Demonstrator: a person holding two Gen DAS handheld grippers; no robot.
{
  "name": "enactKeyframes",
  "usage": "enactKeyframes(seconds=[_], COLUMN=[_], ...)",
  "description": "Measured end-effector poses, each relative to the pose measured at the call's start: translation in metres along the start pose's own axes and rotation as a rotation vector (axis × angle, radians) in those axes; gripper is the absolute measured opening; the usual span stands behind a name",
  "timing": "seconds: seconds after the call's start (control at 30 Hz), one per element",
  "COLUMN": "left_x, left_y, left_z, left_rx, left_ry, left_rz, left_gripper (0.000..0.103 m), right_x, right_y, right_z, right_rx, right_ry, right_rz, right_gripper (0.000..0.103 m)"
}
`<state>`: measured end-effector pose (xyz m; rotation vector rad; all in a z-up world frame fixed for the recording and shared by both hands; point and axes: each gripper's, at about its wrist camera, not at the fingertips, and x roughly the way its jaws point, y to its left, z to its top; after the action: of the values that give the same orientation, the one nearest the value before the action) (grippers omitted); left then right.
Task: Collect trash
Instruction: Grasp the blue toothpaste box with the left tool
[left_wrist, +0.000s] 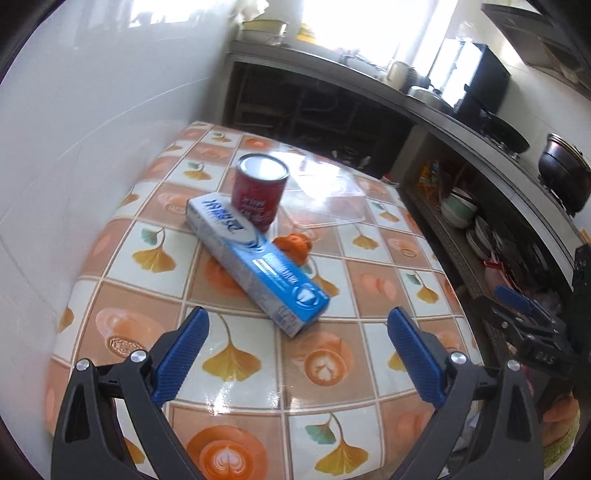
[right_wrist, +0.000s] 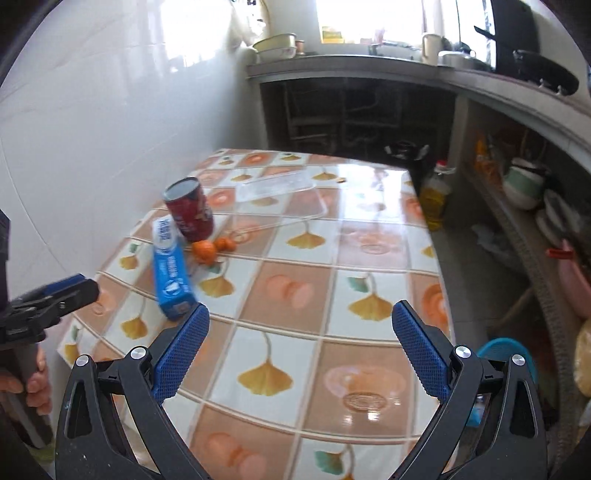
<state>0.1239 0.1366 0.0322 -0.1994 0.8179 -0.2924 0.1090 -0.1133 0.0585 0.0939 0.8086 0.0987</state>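
A blue and silver toothpaste box (left_wrist: 255, 258) (right_wrist: 170, 267) lies flat on the patterned table (left_wrist: 229, 369) (right_wrist: 314, 295). Behind it stands a red can (left_wrist: 259, 186) (right_wrist: 190, 208), with orange peel pieces (left_wrist: 295, 245) (right_wrist: 212, 249) beside it. My left gripper (left_wrist: 297, 323) is open, just short of the box's near end, nothing between its fingers. My right gripper (right_wrist: 301, 321) is open over the table's middle, to the right of the box. The left gripper's fingertips (right_wrist: 70, 286) also show at the left edge of the right wrist view.
A clear plastic tray (left_wrist: 328, 195) (right_wrist: 280, 195) lies behind the can. A white tiled wall (left_wrist: 92, 129) borders the table on the left. A counter with shelves of bowls (right_wrist: 524, 181) runs along the right, and a yellow oil bottle (right_wrist: 437, 195) stands on the floor.
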Motion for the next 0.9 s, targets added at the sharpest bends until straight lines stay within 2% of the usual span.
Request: enactKeyframes(seconds=[0.13, 0.27, 0.33, 0.47, 0.63, 0.77, 0.9], left_x=[0.027, 0.068, 0.088, 0.119, 0.135, 0.133, 0.124], left_y=[0.015, 0.020, 0.019, 0.016, 0.018, 0.028, 0.038], left_z=[0.010, 0.024, 0.028, 0.035, 0.033, 0.028, 0.024], left_rx=[-0.079, -0.109, -0.102, -0.083, -0.080, -0.111, -0.104], left_ry=[0.032, 0.060, 0.081, 0.106, 0.142, 0.144, 0.150], left_rz=[-0.019, -0.004, 0.033, 0.112, 0.130, 0.076, 0.059], left_gripper=[0.095, 0.095, 0.095, 0.087, 0.079, 0.078, 0.075], right_x=[0.010, 0.017, 0.018, 0.017, 0.020, 0.021, 0.024], right_y=[0.001, -0.005, -0.011, -0.023, -0.032, -0.034, -0.031], right_z=[-0.002, -0.008, -0.010, -0.012, -0.015, -0.015, -0.006], right_rx=[0.055, 0.090, 0.104, 0.129, 0.153, 0.151, 0.119], right_ry=[0.041, 0.079, 0.088, 0.097, 0.110, 0.113, 0.109], right_rz=[0.030, 0.024, 0.015, 0.001, -0.003, 0.001, 0.022], right_gripper=[0.095, 0.095, 0.095, 0.095, 0.095, 0.095, 0.095])
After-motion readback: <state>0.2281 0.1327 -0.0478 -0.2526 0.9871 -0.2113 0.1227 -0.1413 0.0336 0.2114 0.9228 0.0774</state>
